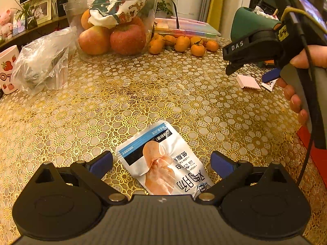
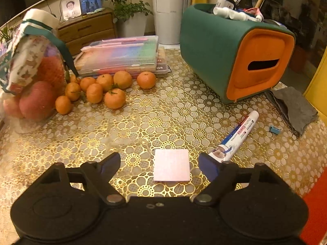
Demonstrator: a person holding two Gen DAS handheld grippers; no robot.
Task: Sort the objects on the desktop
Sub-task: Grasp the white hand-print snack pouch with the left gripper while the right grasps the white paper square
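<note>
A white and blue snack packet (image 1: 161, 159) with a chicken picture lies flat on the gold flower tablecloth (image 1: 143, 94). My left gripper (image 1: 161, 163) stands open just above it, one blue pad on each side, neither pressing it. A small pink square pad (image 2: 171, 164) lies flat between the fingers of my right gripper (image 2: 159, 165), nearer the right finger; that gripper is open too and touches nothing. A toothpaste tube (image 2: 239, 134) lies slanted just beyond the right fingertip. In the left wrist view the pink pad (image 1: 248, 82) shows below the right gripper, which a hand (image 1: 296, 100) holds.
At the back stand a clear bowl (image 1: 81, 12) of apples with a printed bag, loose tangerines (image 2: 102, 89), stacked plastic cases (image 2: 122, 55) and a green and orange box (image 2: 235, 51). A plastic bag (image 1: 43, 61) and a mug (image 1: 6, 69) sit left. A grey cloth (image 2: 294, 108) lies far right.
</note>
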